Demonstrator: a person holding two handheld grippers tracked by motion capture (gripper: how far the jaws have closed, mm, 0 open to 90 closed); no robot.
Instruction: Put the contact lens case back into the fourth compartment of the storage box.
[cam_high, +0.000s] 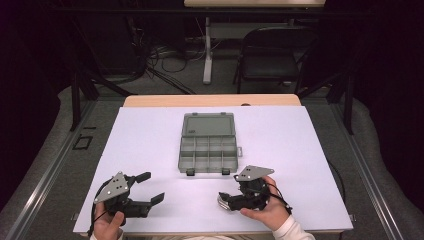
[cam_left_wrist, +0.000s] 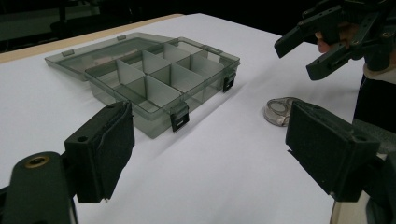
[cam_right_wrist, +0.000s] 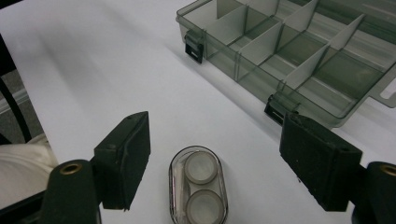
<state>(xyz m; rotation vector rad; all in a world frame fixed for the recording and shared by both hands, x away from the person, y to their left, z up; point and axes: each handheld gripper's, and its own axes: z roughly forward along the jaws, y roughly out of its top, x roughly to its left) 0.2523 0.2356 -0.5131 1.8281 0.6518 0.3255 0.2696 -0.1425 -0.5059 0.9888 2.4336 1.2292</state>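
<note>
Right gripper view: your right gripper (cam_right_wrist: 215, 163) hovers with jaws apart, straddling the small clear oval case (cam_right_wrist: 198, 186) without touching it. The case lies flat on the white desk (cam_high: 300, 150) near its front edge, just off the front right corner of the open grey compartment box (cam_high: 208, 145) at mid-desk. Your left gripper (cam_high: 150, 187) sits released, nothing between its jaws, by the front left corner.

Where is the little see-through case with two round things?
The small clear case lies on the white table, between the right gripper jaws, near the open organizer box.
</note>
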